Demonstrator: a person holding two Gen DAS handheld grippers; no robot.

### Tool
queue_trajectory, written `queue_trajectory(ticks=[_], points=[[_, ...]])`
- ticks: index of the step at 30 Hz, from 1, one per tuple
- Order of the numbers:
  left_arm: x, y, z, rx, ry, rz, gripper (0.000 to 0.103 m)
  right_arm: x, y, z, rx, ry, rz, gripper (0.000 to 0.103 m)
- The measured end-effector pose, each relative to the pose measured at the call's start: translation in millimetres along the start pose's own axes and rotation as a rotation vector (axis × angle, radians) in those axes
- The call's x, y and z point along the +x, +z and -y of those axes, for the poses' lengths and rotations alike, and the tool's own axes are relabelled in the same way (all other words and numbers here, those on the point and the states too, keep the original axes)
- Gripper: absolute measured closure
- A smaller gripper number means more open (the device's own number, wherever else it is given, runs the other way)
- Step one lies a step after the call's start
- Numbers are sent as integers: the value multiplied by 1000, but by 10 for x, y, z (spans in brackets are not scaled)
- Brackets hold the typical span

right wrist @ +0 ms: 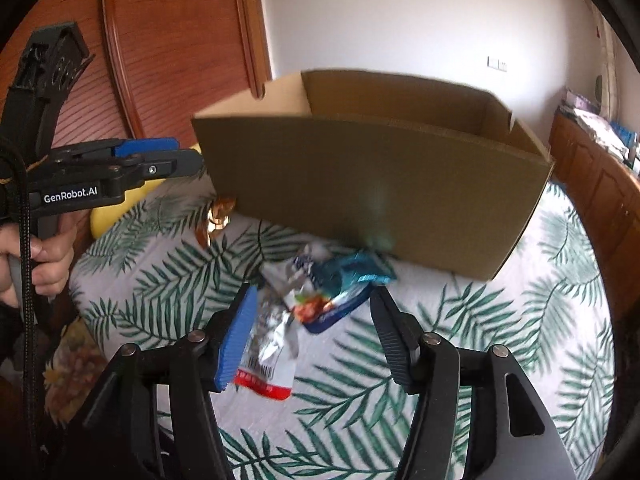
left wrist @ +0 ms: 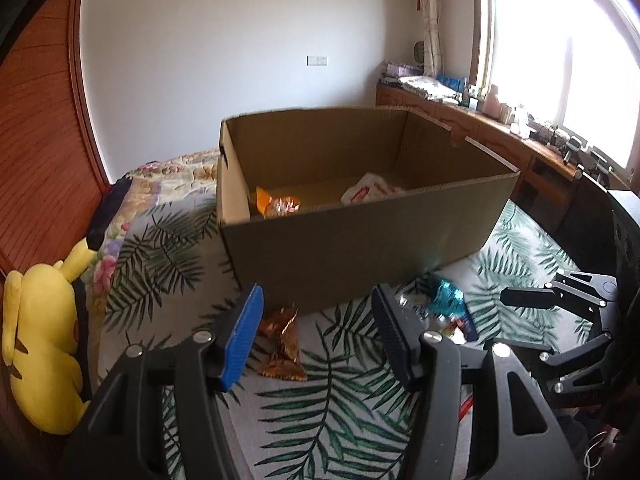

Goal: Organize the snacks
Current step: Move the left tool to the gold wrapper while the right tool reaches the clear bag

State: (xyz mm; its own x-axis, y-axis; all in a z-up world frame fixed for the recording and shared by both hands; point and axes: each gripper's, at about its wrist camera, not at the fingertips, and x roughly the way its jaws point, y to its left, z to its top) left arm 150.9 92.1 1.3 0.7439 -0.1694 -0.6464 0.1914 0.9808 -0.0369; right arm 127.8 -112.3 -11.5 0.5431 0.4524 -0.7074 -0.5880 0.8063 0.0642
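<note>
plain white wall (left wrist: 224,32) up top, reddish wooden panelling (left wrist: 36,152) down the left edge, bright window (left wrist: 560,52) blowing out the upper right over a long wooden cabinet (left wrist: 480,128), bed in a palm-leaf sheet (left wrist: 340,400) across the bottom

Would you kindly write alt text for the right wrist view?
The open right gripper hangs over crinkled snack packets lying on a leaf-print bedspread, before an open cardboard box. The left gripper reaches in from the left.
</note>
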Motion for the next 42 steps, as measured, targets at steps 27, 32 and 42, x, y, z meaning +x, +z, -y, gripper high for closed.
queue_trajectory(ticks=[27, 32, 42], points=[[590, -338, -287, -72, 40, -137, 46, 284, -230, -239, 46, 27, -62, 37], [656, -340, -274, -79, 36, -146, 46, 272, -270, -258, 39, 18, -48, 36], [730, -299, -354, -125, 42, -140, 62, 225, -337, -295, 36, -12, -27, 35]])
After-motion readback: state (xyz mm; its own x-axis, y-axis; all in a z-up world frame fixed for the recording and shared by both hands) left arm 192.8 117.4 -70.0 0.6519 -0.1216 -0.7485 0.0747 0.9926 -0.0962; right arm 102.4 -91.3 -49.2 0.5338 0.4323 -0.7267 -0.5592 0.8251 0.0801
